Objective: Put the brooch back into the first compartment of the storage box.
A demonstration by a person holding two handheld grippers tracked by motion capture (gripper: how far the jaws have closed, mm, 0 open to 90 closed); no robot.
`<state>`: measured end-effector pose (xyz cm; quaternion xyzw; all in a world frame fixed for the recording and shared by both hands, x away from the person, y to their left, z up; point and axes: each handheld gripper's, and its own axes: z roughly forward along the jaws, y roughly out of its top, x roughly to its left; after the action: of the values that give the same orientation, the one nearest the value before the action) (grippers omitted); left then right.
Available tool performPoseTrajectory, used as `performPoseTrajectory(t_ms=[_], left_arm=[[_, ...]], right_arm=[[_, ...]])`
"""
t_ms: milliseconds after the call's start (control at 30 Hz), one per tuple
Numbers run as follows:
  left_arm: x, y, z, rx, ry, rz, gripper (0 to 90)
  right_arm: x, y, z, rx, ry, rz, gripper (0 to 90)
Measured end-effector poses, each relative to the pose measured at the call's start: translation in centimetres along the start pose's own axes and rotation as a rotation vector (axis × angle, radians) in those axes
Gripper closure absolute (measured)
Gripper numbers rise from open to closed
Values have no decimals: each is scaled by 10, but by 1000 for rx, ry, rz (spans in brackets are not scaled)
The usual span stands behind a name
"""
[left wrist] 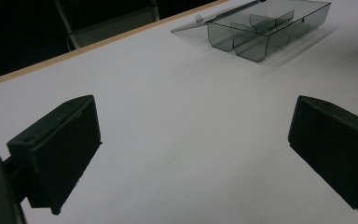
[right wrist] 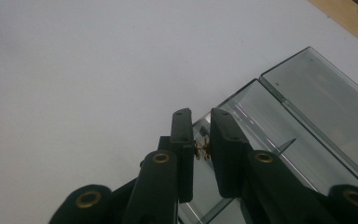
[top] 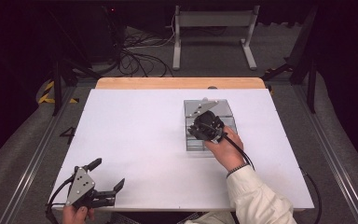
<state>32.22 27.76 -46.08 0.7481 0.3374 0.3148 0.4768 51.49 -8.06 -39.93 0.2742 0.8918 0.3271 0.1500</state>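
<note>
1. Box [top: 209,125] first: we take the clear plastic box with inner dividers as our landmark; it sits on the white table [top: 135,140], its lid [left wrist: 214,19] folded open and lying flat on the side nearest the table's wooden edge.
2. We keep the right hand-held gripper [right wrist: 201,140] right over the box. Its jaws are pinched almost together on a tiny brass-coloured part [right wrist: 202,148]; what that part is we cannot tell.
3. We should lower it slowly into one compartment, well inside the dividers, before we ease the jaws apart, since so small a piece would likely bounce off a wall or rim.
4. We leave the left hand-held gripper [top: 103,181] idle, far from the box at the table's near corner, jaws spread wide with nothing between them.
5. We could bring it over to steady the box if it slides.
</note>
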Motion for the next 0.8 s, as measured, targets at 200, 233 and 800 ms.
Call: performPoseTrajectory(t_ms=[200, 233, 800], left_arm=[[0, 0, 0, 2, -2, -6, 29], [0, 0, 0, 3, -2, -6, 29], [0, 0, 1, 3, -2, -6, 29]], right_arm=[[-9, 1, 9, 20, -16, 26, 805], [-10, 1, 11, 25, -22, 30, 806], [-31, -2, 31, 48, -53, 99, 804]])
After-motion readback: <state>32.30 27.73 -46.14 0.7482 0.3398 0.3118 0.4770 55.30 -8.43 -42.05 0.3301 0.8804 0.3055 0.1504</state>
